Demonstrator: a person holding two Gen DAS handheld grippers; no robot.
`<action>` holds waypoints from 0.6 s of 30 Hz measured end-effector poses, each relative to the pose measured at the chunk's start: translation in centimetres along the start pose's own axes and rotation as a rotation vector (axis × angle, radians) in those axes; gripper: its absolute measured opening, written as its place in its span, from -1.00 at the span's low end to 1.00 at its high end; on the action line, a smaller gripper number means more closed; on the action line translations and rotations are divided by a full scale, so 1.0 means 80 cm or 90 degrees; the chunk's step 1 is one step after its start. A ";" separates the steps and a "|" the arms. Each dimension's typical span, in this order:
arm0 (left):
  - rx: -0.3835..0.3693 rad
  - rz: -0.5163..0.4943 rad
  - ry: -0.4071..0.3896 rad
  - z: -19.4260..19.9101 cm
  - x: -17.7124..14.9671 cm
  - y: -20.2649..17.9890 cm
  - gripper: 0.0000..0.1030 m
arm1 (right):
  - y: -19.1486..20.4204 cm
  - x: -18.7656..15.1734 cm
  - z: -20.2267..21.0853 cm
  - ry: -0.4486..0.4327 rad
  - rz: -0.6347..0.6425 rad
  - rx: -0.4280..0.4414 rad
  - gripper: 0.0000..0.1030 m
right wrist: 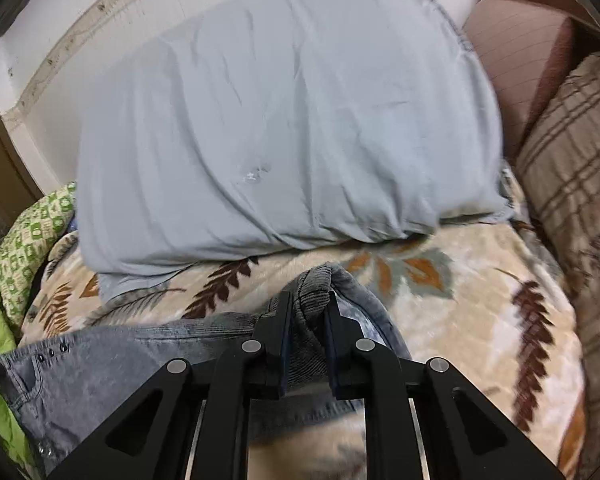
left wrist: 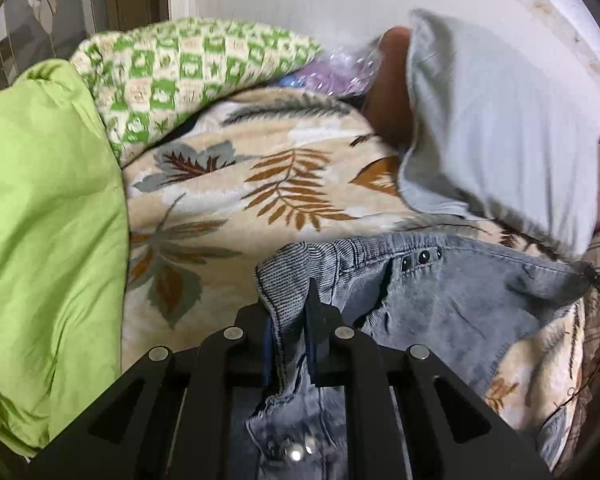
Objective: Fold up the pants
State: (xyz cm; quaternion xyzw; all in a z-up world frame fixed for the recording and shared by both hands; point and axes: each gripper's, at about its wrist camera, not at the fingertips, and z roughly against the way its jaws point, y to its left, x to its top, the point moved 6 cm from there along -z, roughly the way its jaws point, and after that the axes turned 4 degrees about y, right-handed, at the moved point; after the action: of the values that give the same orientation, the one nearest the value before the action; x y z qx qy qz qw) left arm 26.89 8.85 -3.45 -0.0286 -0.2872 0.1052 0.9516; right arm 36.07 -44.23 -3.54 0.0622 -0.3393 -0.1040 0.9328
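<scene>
Your left gripper [left wrist: 290, 300] has its jaws clamped on the ribbed waistband of the grey pants [left wrist: 460, 300], fabric bunched between the pads. Your right gripper [right wrist: 308, 312] pinches the waistband at another spot, jaws narrow with a thick fold between them. Between the two grips the pants [right wrist: 100, 368] hang stretched above the leaf-print blanket [right wrist: 460, 300]. Beyond them lies a pale blue pillow [right wrist: 280, 120]; a lime-green quilt [left wrist: 40, 220] sits to the left, a plaid cushion [right wrist: 572, 160] to the right.
</scene>
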 end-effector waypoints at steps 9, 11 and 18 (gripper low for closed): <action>-0.049 0.018 -0.030 0.080 -0.054 0.002 -0.79 | -0.035 -0.072 0.117 -0.027 -0.031 0.001 -0.74; -0.058 0.018 -0.032 0.094 -0.070 0.003 -0.79 | -0.047 -0.096 0.139 -0.032 -0.042 0.002 -0.74; -0.085 0.019 -0.027 0.124 -0.122 0.015 -0.79 | -0.073 -0.178 0.195 -0.035 -0.074 0.018 -0.74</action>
State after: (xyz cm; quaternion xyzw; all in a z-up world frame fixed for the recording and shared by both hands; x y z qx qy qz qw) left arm 13.26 7.83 -0.60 -0.0942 -0.3135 0.1008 0.9395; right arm 14.48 -47.26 -1.60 0.0920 -0.3623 -0.1553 0.9144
